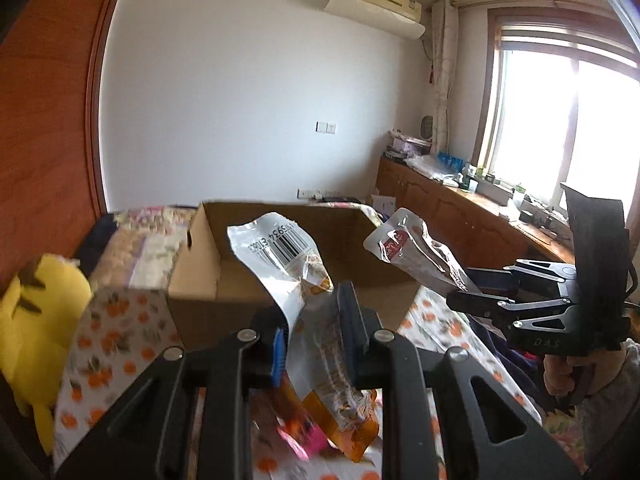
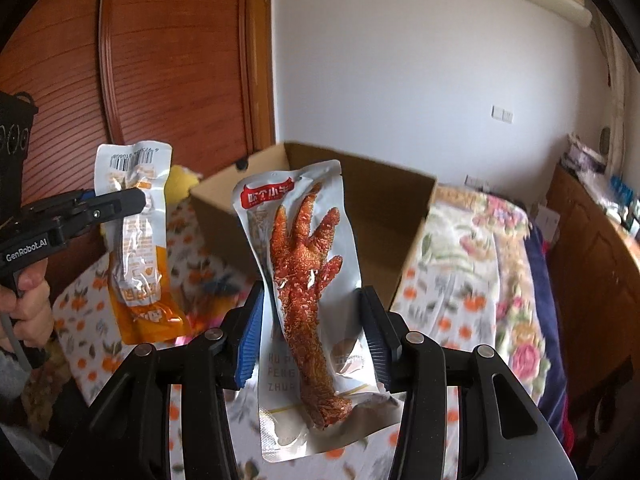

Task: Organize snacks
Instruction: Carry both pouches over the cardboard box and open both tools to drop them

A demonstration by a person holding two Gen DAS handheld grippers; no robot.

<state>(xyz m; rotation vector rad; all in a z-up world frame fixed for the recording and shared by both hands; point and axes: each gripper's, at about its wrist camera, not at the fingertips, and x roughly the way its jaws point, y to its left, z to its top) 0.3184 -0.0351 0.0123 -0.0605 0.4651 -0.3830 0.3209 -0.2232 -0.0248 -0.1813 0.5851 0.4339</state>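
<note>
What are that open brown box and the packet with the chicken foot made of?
The box looks like plain corrugated cardboard: matte brown walls, folded corners, a punched hole in one side. The chicken-foot packet seems to be glossy plastic film, clear in the middle and white at the edges, judging by its crinkles and glare; the right claw grips it.

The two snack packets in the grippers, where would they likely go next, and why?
Probably forward over the open cardboard box. The right gripper holds the chicken-foot packet and the left gripper pinches the orange packet, both lifted off the bed with the box just ahead.
</note>
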